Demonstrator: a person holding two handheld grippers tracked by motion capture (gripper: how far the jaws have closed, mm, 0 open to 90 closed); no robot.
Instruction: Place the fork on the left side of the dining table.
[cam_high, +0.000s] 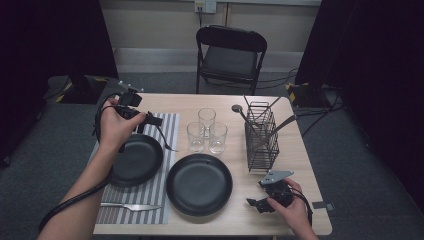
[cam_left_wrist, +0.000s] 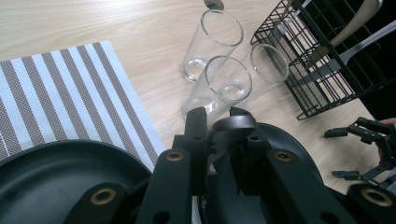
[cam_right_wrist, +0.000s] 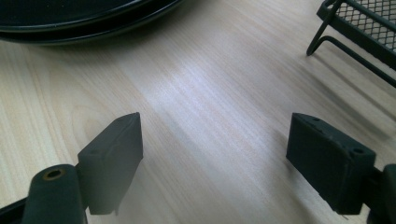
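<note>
My left gripper (cam_high: 151, 120) hovers over the striped placemat (cam_high: 162, 125), just behind the left black plate (cam_high: 135, 160). Its jaws are shut on the handle of a thin metal utensil (cam_high: 168, 141), which hangs down toward that plate's right edge. In the left gripper view the curved handle end (cam_left_wrist: 232, 126) sits pinched between the jaws of the left gripper (cam_left_wrist: 219, 116); the utensil's head is hidden. My right gripper (cam_high: 255, 204) rests low near the table's front right, open, with bare wood between its fingers (cam_right_wrist: 116, 154). The right gripper (cam_left_wrist: 359, 149) is also in the left gripper view, at far right.
A second black plate (cam_high: 199, 184) lies at centre front. Three clear glasses (cam_high: 206, 131) stand behind it. A black wire cutlery caddy (cam_high: 261, 137) holding utensils stands at the right. A knife (cam_high: 131, 206) lies on the placemat's front. A folding chair (cam_high: 230, 52) stands beyond the table.
</note>
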